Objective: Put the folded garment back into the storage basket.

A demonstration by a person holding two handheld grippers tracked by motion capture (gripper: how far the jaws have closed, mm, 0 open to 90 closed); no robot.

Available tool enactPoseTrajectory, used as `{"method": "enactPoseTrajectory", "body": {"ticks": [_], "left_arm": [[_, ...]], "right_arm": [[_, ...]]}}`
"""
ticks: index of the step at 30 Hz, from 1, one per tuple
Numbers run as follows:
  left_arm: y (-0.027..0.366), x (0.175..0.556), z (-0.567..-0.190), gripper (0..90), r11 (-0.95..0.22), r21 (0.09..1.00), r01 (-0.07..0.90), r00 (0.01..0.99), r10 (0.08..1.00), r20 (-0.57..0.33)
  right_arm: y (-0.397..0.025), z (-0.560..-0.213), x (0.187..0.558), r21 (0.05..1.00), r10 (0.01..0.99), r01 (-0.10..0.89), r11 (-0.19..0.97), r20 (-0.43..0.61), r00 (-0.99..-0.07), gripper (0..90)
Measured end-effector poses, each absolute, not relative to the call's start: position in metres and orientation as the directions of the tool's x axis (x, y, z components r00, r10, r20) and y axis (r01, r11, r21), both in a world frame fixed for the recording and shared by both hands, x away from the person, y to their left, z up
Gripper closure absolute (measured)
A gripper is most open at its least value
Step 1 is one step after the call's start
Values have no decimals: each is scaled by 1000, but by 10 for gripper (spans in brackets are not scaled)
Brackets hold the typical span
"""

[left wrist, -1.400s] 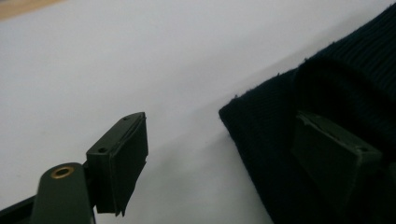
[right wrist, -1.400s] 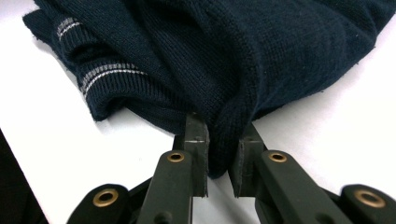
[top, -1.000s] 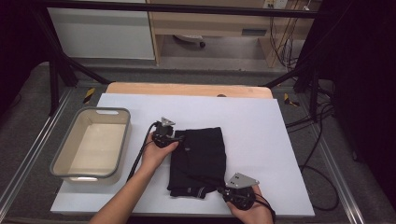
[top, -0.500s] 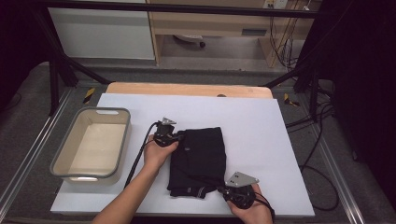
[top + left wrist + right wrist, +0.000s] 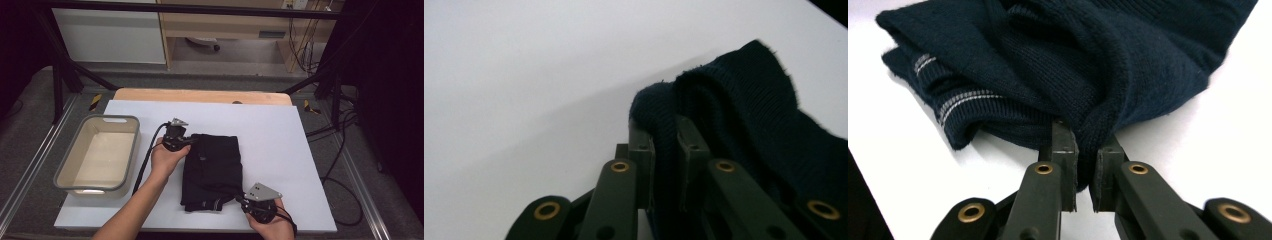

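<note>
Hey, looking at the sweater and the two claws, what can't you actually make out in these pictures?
- High view: how the left claw grips the sweater is too small to tell, and the hand covers part of it.
- High view: the right claw is partly under its grey plate.
- Left gripper view: the sweater's far side runs off the right edge.
- Right gripper view: the sweater's top is cut off.
- What kind of sweater it is stays hidden in the folds.

A dark navy knitted sweater point(image 5: 212, 170) lies folded on the white table, striped hem nearest the person.
</note>
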State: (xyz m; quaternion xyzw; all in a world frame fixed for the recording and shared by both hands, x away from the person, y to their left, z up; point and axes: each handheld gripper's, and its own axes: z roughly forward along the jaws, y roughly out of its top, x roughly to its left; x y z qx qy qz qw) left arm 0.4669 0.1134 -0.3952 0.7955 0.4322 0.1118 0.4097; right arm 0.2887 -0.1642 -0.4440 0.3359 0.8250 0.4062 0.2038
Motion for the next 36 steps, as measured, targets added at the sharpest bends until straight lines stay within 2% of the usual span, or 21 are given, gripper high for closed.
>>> {"method": "enactPoseTrajectory", "body": {"ticks": [16, 18, 26, 36], "left_arm": [[116, 462, -374, 805, -324, 753, 572, 634, 758, -155], [115, 462, -372, 805, -328, 751, 573, 636, 756, -154], [112, 459, -359, 806, -353, 754, 554, 657, 741, -136], [121, 454, -319, 805, -360, 766, 532, 661, 742, -110]], "right_arm": [[-164, -438, 289, 827, 720, 370, 423, -58, -692, 839], [-165, -436, 288, 838, 719, 377, 394, -26, -695, 839], [-165, -431, 286, 844, 719, 375, 383, -17, -695, 839], [-156, -410, 285, 870, 702, 344, 354, -5, -712, 840]]}}
